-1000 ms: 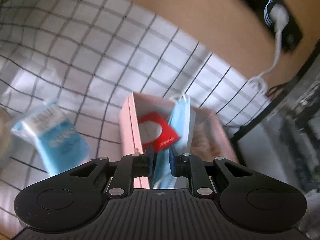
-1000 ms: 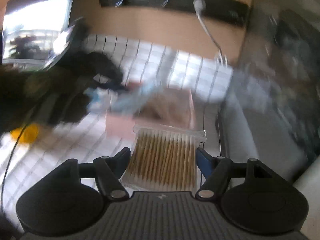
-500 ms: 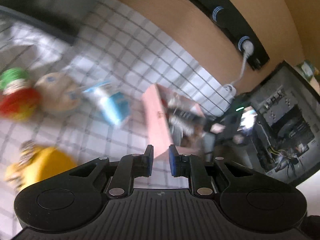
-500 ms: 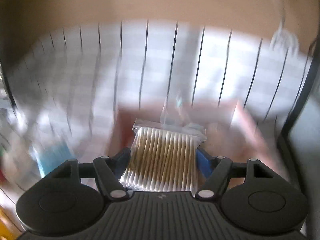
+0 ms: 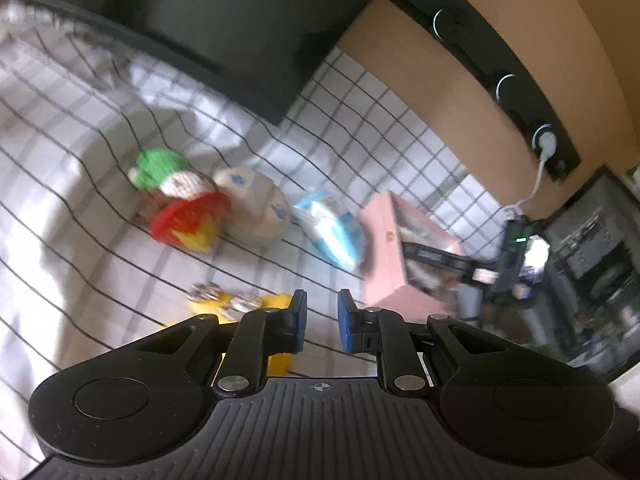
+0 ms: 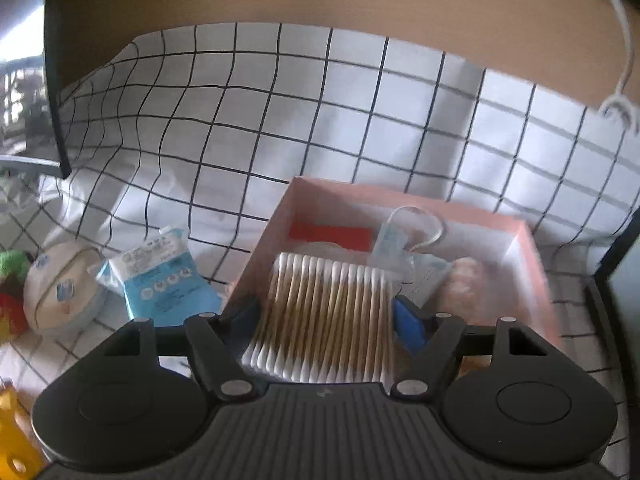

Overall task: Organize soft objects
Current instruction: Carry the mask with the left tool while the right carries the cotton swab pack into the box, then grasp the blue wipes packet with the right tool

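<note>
The job looks partly done: the pink box (image 6: 400,200) at 12 o'clock of the right gripper (image 6: 326,320) already holds a pale blue face mask (image 6: 394,240), a red packet (image 6: 332,234) and more. That gripper's jaws pinch a clear-wrapped pack of cotton swabs (image 6: 326,312) above the box's near edge. The left gripper (image 5: 320,320) hovers with jaws slightly apart, holding nothing. A glossy tissue pack (image 5: 332,228), round cream pouch (image 5: 254,206) and knitted toy (image 5: 176,196) remain on the checked tabletop (image 5: 80,216).
</note>
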